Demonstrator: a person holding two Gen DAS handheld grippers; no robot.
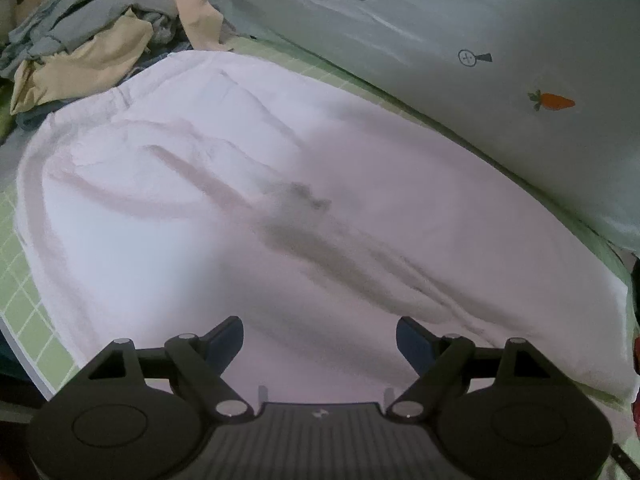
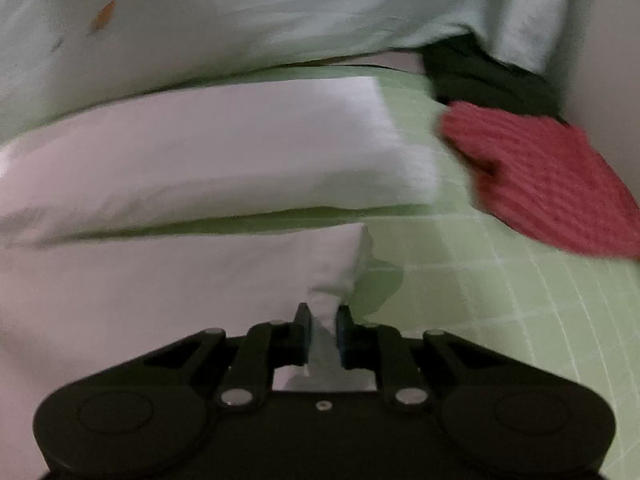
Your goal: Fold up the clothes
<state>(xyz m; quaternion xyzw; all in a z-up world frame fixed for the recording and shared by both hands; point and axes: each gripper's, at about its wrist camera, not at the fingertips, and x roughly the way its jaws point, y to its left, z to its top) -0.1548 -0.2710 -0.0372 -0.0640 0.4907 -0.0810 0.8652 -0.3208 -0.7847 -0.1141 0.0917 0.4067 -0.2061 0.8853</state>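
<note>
On the green checked bed sheet point(image 2: 500, 300) lies a white garment point(image 1: 240, 200), spread wide. One corner is pinched between the pressed-together jaws of the right gripper point(image 2: 322, 330), lifted slightly, likely to carry a fold over. Above the cloth the left gripper point(image 1: 319, 340) hovers, jaws spread, holding nothing.

Red knit point(image 2: 548, 184) blurred, cut off rt.
</note>
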